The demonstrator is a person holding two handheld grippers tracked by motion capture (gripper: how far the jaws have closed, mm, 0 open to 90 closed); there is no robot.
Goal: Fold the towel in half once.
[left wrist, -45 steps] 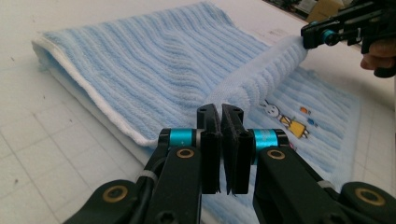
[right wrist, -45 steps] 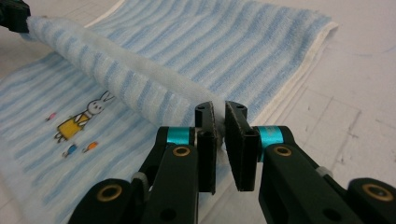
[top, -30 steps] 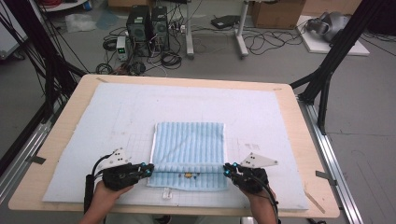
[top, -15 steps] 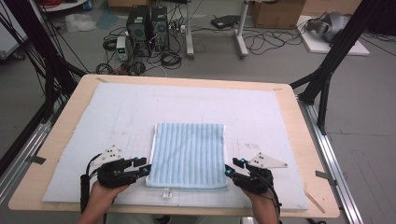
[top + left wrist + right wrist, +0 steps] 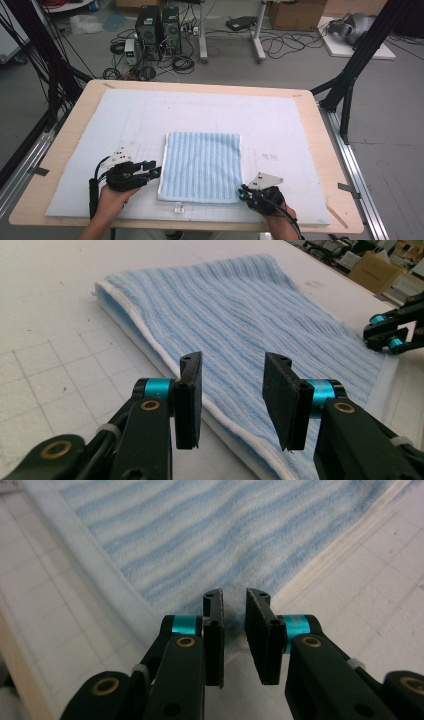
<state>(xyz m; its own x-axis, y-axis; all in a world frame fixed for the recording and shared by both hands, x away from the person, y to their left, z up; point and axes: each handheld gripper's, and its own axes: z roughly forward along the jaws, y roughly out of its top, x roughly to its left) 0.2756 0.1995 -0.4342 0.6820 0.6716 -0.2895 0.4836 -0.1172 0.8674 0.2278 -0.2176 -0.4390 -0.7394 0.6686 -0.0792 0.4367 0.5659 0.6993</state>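
Note:
A folded blue-and-white striped towel (image 5: 202, 167) lies flat on the white mat (image 5: 280, 125). My left gripper (image 5: 156, 173) lies low at the towel's left edge, its jaws open and just widened. In the left gripper view the white hem of the towel (image 5: 240, 310) runs under the empty gap of the left gripper (image 5: 232, 365). My right gripper (image 5: 242, 192) sits at the towel's near right corner. In the right gripper view the right gripper (image 5: 234, 596) has just been closing to a narrow gap. The towel corner (image 5: 190, 540) reaches its tips, with no clear pinch.
The mat covers a wooden table (image 5: 332, 165) whose near edge runs just behind both hands. A small white tag (image 5: 177, 208) lies on the mat in front of the towel. Beyond the table, computers (image 5: 157, 27) and cables stand on the floor.
Both grippers have let go of the towel's near edge and drawn apart: the left out to the left edge, the right back to the near right corner. The towel lies flat.

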